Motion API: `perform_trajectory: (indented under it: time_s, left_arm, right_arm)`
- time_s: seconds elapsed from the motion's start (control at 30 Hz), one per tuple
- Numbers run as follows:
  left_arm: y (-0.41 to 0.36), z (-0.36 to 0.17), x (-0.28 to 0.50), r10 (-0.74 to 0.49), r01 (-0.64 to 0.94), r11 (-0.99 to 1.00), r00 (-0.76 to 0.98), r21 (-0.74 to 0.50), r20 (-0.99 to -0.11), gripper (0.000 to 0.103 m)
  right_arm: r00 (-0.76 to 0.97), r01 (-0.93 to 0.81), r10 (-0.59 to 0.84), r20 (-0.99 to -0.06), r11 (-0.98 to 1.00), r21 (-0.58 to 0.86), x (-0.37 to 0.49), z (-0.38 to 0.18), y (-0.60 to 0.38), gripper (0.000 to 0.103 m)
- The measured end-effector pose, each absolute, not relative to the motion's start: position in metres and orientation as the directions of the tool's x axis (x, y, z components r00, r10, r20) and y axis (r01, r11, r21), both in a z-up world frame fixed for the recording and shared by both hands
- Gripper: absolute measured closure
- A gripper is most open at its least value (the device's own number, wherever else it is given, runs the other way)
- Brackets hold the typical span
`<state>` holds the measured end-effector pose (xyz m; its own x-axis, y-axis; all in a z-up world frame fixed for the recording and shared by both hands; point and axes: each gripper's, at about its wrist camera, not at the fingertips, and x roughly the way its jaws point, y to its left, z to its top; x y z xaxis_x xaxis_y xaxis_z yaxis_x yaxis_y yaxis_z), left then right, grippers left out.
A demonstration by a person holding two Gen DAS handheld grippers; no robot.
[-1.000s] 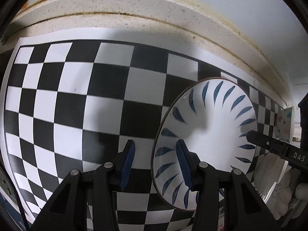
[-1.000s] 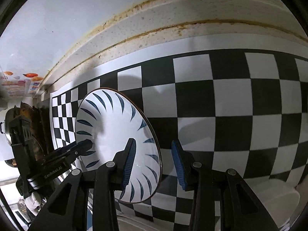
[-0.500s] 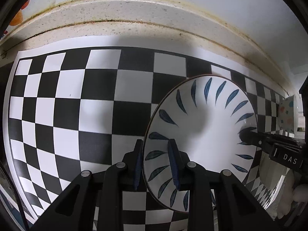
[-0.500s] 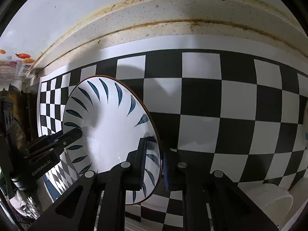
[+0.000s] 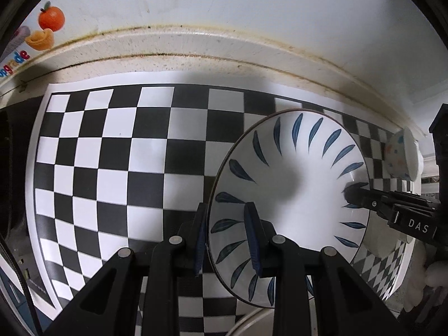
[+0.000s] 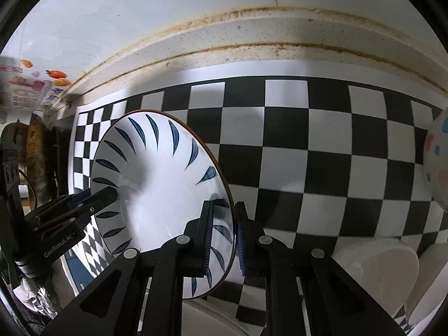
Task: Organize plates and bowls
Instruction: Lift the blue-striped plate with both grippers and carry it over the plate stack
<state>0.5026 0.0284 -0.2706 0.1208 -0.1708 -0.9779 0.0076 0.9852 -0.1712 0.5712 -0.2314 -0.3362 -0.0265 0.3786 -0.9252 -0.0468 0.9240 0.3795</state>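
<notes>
A white plate (image 5: 291,196) with blue leaf strokes round its border hangs tilted above the checkered mat (image 5: 112,154). My left gripper (image 5: 226,238) is shut on its near-left rim, one pad under the edge and one on the face. In the right wrist view the same plate (image 6: 156,196) fills the left half, and my right gripper (image 6: 225,229) is shut on its right rim. Each gripper also shows in the other's view, clamping the opposite edge: the right gripper (image 5: 352,193) and the left gripper (image 6: 109,196).
A spotted bowl (image 5: 400,154) stands at the mat's right end, also as the spotted bowl (image 6: 436,162). White dishes (image 6: 378,266) lie below right, and a white rim (image 5: 252,319) shows under the plate. The stained counter edge (image 5: 224,56) and wall run behind; dark items (image 6: 36,154) stand at the left.
Both grippers closed onto opposite edges of the plate, then rose with it. The mat now looks farther away, and more of the wall and its fruit sticker shows.
</notes>
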Motion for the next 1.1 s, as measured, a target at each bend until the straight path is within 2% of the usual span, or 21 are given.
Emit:
perform_trajectory:
  time_s: [0.6,0.83,1.1]
  left_arm:
    - [0.018,-0.218,0.41,-0.227,0.07,0.973,0.166,-0.218,-0.96,0.079]
    - [0.011,-0.221,0.373,-0.237,0.095,0.97,0.143,-0.225,-0.961,0.079]
    - [0.003,-0.244,0.347,-0.24,0.098,0.968,0.079,-0.232,-0.968,0.08]
  right_arm:
    - [0.028,-0.053,0.4,-0.916,0.916,0.398,0.466,-0.273,-0.257,0.086]
    - [0.025,-0.038,0.401,-0.916,0.916,0.4,0.415,-0.272,-0.27,0.086]
    - [0.0,0.004,0.397,-0.918,0.918,0.397,0.376,-0.297,-0.273,0.086]
